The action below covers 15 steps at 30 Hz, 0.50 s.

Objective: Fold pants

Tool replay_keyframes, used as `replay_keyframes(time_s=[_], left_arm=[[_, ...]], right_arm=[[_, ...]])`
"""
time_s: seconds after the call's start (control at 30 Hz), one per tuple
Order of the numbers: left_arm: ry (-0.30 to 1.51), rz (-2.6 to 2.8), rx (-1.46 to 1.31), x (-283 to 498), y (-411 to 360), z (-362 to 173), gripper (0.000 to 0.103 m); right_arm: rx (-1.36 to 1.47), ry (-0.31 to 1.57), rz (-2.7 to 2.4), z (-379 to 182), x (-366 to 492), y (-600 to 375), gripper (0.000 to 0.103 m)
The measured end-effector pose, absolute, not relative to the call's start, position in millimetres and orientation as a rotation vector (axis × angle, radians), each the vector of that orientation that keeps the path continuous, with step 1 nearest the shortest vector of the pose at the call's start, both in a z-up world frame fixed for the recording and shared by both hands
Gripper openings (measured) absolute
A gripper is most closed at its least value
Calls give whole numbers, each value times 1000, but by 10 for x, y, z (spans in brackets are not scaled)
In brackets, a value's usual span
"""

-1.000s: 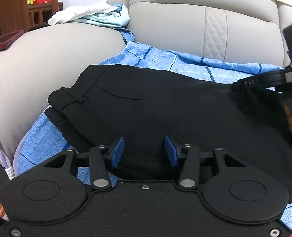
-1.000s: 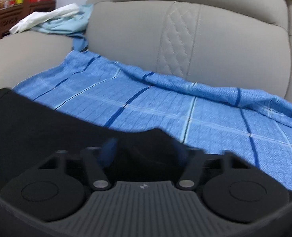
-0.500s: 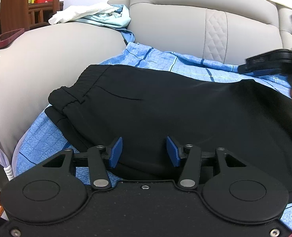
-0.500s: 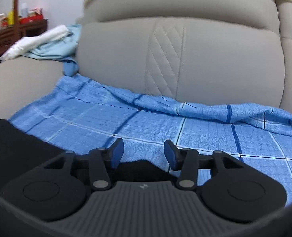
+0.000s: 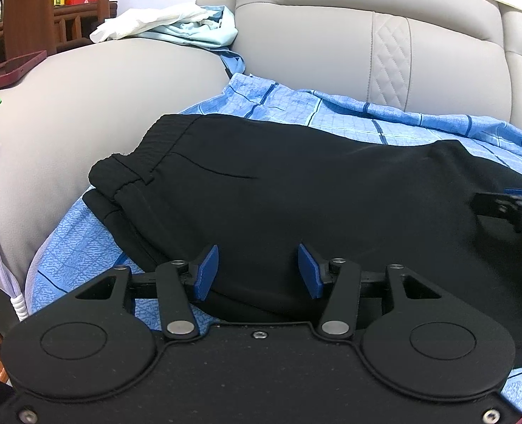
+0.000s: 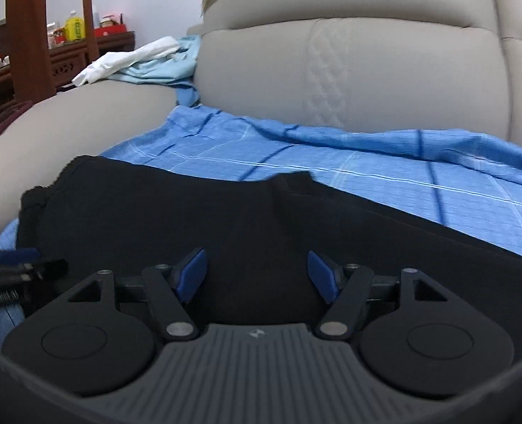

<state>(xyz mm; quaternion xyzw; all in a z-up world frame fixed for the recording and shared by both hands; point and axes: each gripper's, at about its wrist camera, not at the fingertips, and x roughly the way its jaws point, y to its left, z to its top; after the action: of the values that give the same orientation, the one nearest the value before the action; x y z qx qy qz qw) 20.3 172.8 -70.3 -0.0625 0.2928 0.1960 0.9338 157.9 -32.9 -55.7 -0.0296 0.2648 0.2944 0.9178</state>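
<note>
Since the earlier frame the right gripper has let go of the black knit pants and swung back over them, jaws opening w/ nothing pinched. Pants lie folded on the blue checked sheet, waistband twd the sheet's left edge. Left gripper sits half-open astride the pants' near edge, pads not pressing, prob. readied for the next fold.

Black pants lie on a blue checked sheet over a beige sofa.
</note>
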Motion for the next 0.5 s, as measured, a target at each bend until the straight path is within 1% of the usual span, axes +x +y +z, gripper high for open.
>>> replay_keyframes(time_s=[0.17, 0.33, 0.5], left_arm=[[600, 402, -129, 204, 1723, -700, 49], [606, 406, -129, 210, 1729, -693, 49], [618, 417, -131, 234, 1721, -680, 50]], right_arm=[[-136, 531, 509, -595, 1569, -704, 78], [-100, 544, 345, -630, 1635, -1308, 84], [-17, 552, 147, -654, 1567, -2123, 86]])
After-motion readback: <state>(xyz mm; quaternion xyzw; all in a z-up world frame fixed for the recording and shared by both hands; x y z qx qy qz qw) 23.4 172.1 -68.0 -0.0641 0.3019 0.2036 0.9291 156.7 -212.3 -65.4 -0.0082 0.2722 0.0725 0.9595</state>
